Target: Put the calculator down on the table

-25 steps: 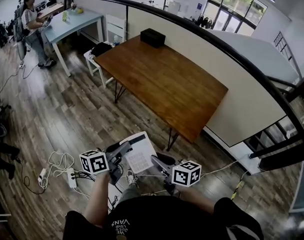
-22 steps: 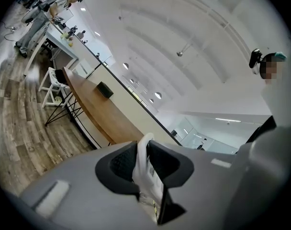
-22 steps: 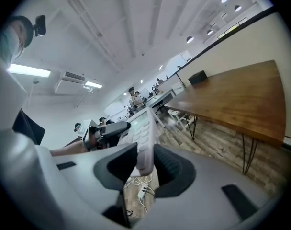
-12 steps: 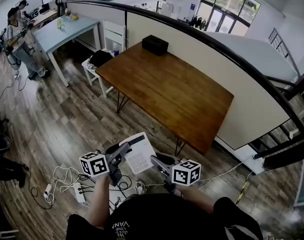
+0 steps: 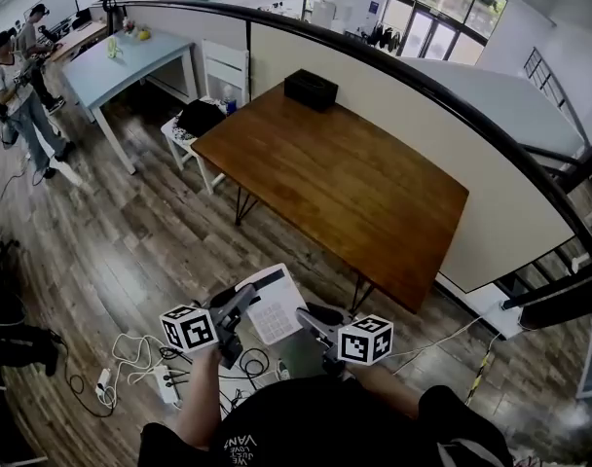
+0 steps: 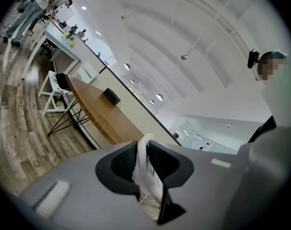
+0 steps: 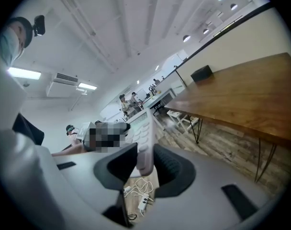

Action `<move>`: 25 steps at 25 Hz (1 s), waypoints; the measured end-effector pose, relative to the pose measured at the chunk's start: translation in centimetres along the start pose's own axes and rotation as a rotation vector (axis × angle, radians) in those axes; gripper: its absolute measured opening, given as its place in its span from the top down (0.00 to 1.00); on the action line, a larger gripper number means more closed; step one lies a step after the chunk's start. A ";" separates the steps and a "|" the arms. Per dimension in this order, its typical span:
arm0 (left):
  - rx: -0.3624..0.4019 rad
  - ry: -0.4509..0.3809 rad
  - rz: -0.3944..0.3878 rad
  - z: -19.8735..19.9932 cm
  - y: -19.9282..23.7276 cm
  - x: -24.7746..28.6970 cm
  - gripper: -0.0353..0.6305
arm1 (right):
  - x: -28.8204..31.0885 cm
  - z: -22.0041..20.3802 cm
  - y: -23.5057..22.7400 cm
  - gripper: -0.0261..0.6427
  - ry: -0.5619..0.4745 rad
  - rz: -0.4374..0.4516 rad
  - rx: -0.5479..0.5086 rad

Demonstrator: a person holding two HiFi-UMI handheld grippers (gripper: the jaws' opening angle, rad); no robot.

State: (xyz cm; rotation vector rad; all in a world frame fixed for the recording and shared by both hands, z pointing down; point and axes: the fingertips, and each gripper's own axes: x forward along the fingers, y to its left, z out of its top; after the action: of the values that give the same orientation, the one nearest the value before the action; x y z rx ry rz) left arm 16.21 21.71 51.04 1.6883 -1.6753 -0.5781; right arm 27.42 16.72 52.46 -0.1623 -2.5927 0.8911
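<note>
A white calculator [image 5: 274, 305] hangs in the air above the wooden floor, held at its two sides. My left gripper [image 5: 243, 298] is shut on its left edge and my right gripper [image 5: 305, 316] on its right edge. In the left gripper view the calculator [image 6: 146, 162] shows edge-on between the pads of the left gripper [image 6: 144, 161]. In the right gripper view its keys [image 7: 143, 133] rise from between the pads of the right gripper [image 7: 144, 163]. The brown wooden table [image 5: 335, 178] stands ahead, a short way beyond the calculator.
A black box [image 5: 311, 89] sits at the table's far end. A white chair [image 5: 201, 125] with a dark bag stands by its left side, a light blue table [image 5: 121, 56] and people [image 5: 18, 61] beyond. Cables and a power strip [image 5: 166, 383] lie on the floor. A cream partition [image 5: 442, 134] backs the table.
Both grippers, still holding the calculator, have moved toward the brown table, which now lies closer and lower in the head view. The people at the far left have shifted.
</note>
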 end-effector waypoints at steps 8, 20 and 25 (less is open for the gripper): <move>-0.017 -0.029 0.044 4.6 5.2 1.0 0.82 | 6.2 3.4 -1.9 0.81 0.031 0.037 -0.002; 0.020 -0.012 0.058 14.5 12.5 6.5 0.82 | 15.7 11.8 -6.6 0.81 0.033 0.056 0.006; 0.018 0.007 0.058 17.4 15.2 9.3 0.82 | 18.6 14.7 -9.2 0.81 0.044 0.050 0.007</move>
State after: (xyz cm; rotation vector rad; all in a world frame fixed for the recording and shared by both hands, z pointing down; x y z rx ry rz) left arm -6.18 10.74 51.83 1.6466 -1.7226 -0.5304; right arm 4.70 5.48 53.57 -0.2431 -2.5548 0.9041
